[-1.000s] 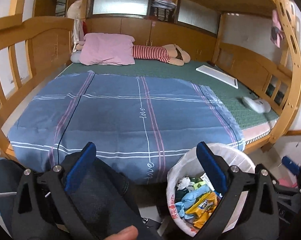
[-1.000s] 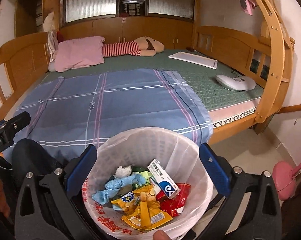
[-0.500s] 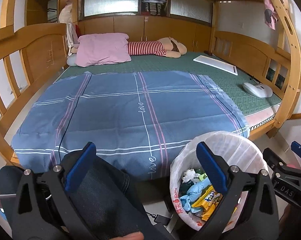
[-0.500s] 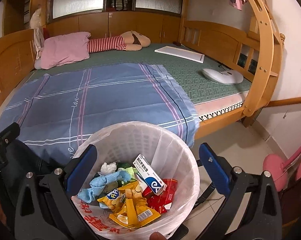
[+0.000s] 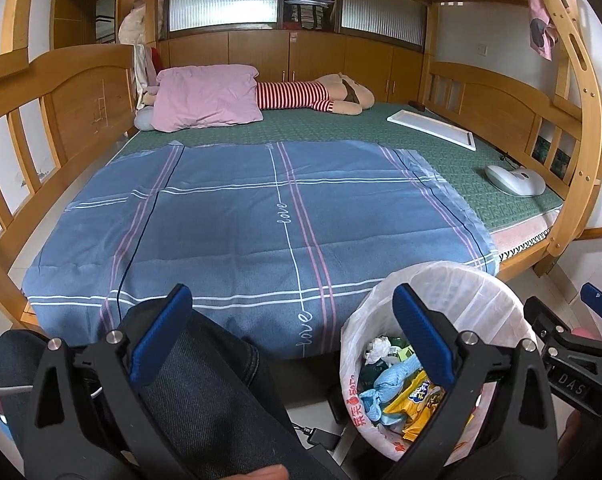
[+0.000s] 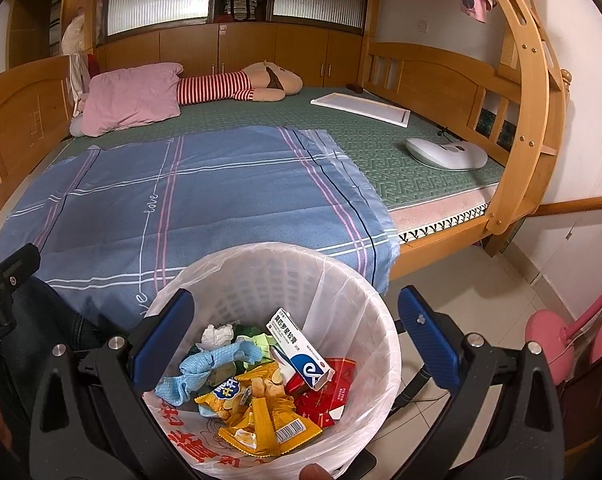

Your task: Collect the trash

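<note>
Two hand-held grippers hang with blue-padded fingers spread wide, nothing between them. The left hand-held gripper sits above a knee in dark denim, facing the bed. The right hand-held gripper is over the round white plastic waste basket lined with a thin white bag, which stands on the tiled floor just beside the foot of the wooden bunk bed. Inside the basket lie a white and blue medicine carton, a yellow snack wrapper, a red packet, a twisted light blue cloth and a crumpled white tissue. A blue checked sheet covers the near part of the green mattress, bare of litter. Farther back rest a pink pillow, a striped plush toy and a flat white board.
</note>
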`<state>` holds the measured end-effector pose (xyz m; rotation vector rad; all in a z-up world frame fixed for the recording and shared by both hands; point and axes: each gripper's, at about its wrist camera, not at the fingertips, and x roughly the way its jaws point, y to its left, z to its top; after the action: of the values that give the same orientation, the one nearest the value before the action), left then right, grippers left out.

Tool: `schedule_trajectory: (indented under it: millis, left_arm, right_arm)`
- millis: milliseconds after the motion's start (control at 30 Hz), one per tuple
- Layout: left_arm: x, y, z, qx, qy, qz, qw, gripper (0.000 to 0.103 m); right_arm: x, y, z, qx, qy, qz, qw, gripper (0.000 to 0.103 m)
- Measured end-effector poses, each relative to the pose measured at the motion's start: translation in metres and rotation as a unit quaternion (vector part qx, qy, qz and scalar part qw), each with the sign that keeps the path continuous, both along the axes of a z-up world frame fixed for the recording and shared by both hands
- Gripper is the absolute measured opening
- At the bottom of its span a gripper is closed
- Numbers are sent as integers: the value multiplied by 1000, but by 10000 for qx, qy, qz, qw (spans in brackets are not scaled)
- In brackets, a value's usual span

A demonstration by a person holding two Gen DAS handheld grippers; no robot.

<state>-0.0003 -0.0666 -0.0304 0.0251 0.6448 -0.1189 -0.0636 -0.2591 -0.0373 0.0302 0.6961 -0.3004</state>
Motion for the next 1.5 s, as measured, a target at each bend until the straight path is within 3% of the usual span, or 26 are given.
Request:
schedule_trajectory:
  millis: [1500]
  left_arm:
    - [-2, 0, -3, -20, 3, 26, 10000, 100]
  right_arm:
    - [4, -3, -6, -26, 75, 67, 9999, 100]
